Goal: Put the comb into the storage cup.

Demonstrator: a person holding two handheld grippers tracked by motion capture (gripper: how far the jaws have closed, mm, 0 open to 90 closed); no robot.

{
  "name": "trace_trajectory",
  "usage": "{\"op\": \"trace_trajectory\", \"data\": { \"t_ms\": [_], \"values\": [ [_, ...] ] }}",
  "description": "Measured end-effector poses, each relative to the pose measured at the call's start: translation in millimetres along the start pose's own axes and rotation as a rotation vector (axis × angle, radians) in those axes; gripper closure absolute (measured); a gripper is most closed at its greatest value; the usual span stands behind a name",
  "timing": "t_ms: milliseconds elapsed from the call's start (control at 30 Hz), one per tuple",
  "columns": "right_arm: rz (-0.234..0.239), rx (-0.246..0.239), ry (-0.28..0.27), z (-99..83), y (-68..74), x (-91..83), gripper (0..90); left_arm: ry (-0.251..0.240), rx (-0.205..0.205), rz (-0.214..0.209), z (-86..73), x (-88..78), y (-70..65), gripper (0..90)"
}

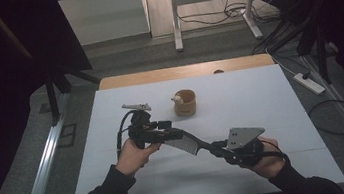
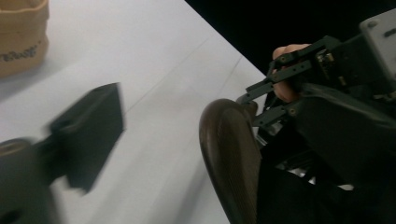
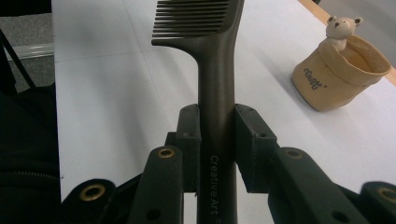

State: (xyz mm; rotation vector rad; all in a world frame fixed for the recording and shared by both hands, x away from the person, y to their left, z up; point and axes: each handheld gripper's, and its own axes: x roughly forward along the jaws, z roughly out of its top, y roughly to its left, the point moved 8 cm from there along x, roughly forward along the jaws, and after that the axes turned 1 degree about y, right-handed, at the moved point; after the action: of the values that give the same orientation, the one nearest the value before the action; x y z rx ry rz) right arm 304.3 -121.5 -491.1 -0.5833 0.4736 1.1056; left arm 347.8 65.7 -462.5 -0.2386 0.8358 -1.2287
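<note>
The comb (image 3: 215, 70) hung level above the table (image 1: 260, 95), its handle pinched between the pads of the right gripper (image 3: 217, 140). The left gripper (image 1: 167, 134) sat at the toothed end, jaws spread and not gripping. A clean handover probably needed the left jaws squared on the comb before the right let go. The cup (image 1: 184, 103) stood well apart.
</note>
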Motion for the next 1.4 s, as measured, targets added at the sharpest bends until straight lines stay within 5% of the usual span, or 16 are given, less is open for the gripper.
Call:
{"op": "trace_trajectory", "data": {
  "t_ms": [367,633,1200,1400],
  "values": [
    [-0.007,-0.014,0.002,-0.1,0.4,0.6,72.8,0.007,-0.05,-0.073,-2.1,-3.8,-2.0,58.4],
    [-0.008,-0.021,-0.002,0.2,1.0,1.0,72.8,-0.002,-0.101,-0.087,-2.4,-6.2,0.8,72.6],
    [-0.036,-0.057,-0.004,-0.5,0.6,4.1,72.2,-0.033,-0.193,-0.168,-2.3,-7.9,0.5,83.3],
    [-0.04,-0.061,-0.003,-0.5,0.9,6.5,68.3,-0.039,-0.164,-0.151,-0.4,-9.1,-1.3,83.6]
  ]
}}
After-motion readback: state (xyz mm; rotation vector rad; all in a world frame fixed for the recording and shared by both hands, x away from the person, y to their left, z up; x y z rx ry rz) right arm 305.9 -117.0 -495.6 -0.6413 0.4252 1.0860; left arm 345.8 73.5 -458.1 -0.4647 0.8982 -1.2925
